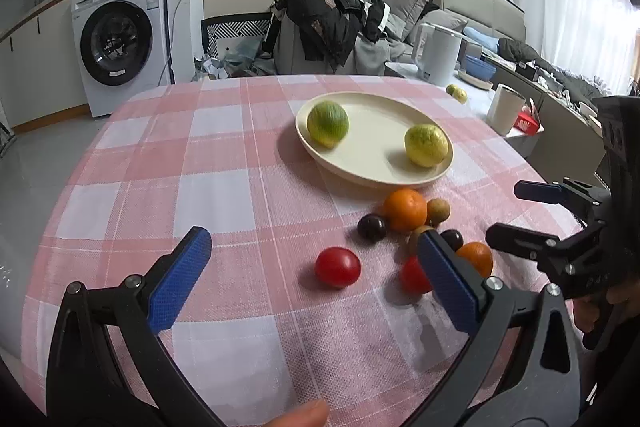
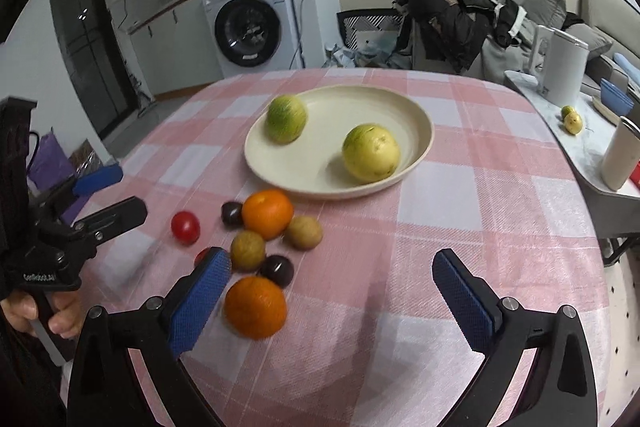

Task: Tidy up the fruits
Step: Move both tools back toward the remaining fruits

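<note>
Fruits lay clustered on the checked tabletop beside a plate holding two lemons. Both tongs, left and right, gaped wide, gripping nothing

Left gripper: black frame w/ triangular cut-outs, two fingers w/ blue textured pads, silver round screws at finger pivots. Right gripper: same build, black frame, blue knurled pads, silver screws. Seen side-on, the left unit's black body carries white lettering, too small to read fully. Person's hand on its handle; dark sleeve at frame edge.
</note>
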The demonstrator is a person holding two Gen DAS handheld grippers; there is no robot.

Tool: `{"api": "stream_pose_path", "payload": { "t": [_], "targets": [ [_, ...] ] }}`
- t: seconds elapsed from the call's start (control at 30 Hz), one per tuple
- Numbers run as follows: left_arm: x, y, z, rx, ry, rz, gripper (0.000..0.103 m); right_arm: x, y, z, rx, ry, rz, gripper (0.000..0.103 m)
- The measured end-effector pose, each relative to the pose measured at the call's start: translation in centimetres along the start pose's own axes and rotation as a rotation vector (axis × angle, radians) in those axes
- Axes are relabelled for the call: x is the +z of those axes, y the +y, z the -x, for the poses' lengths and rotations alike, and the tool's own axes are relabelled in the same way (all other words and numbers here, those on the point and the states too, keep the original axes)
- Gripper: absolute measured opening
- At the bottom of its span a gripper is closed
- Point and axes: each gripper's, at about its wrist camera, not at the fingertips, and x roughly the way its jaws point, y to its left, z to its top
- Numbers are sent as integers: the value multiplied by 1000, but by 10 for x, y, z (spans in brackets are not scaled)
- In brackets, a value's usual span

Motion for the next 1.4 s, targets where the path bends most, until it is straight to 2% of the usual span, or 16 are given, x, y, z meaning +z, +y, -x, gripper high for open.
{"api": "stream_pose_path", "payload": {
  "t": [0.37, 0.83, 1.27, 1.3, 1.37, 1.4],
  "targets": [
    [-7, -4, -18, -8, 45, -7, 102, -11, 19, -9, 44, 50, 69, 103],
    [-8, 0, -24, -7, 61, -3, 102, -17, 17, -13, 91, 98, 76, 102],
    [-10, -3, -28, -10, 72, -9, 102, -21, 20, -18, 123, 124, 92, 95],
    [-11, -3, -27, -12, 72, -10, 102, -21, 20, -19, 124, 125, 92, 93],
    [-11, -4, -27, -12, 71, -14, 102, -22, 20, -20, 129, 135, 94, 82],
    [-11, -4, -27, -13, 71, -14, 102, -22, 21, -22, 129, 141, 96, 81]
  ]
}}
